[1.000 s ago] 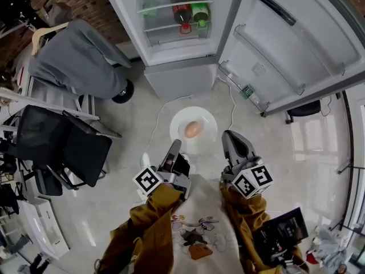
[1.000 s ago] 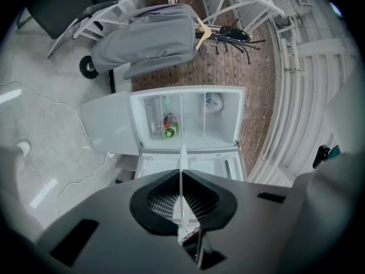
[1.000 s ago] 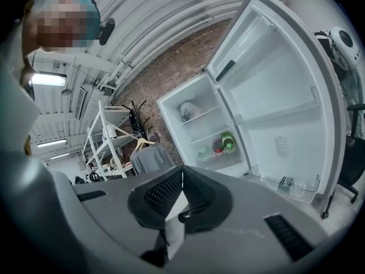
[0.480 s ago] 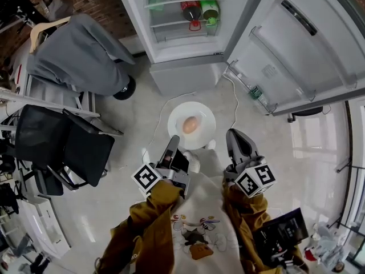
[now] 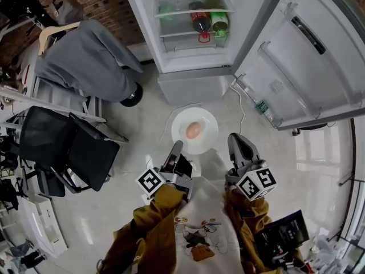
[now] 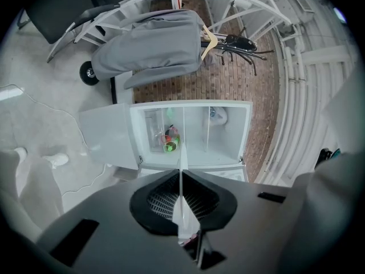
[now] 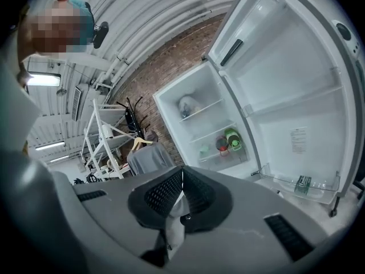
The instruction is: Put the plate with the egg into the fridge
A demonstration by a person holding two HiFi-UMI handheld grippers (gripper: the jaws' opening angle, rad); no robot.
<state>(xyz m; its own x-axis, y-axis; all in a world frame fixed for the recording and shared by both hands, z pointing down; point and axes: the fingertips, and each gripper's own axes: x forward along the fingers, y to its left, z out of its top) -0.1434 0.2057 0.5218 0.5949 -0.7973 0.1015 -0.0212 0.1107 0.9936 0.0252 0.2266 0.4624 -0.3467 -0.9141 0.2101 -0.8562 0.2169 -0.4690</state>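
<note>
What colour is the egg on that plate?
Brownish orange egg on a white plate; clearest in the head view.

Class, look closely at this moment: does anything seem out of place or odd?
A white cable trails loose across the floor right in front of the open fridge, a likely trip hazard. The egg also lies bare on the flat plate, so it may roll.

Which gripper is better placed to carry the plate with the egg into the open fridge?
Left. The left gripper is shut on the near rim of the plate, which carries the egg. The right gripper is shut beside it, holding nothing.
</note>
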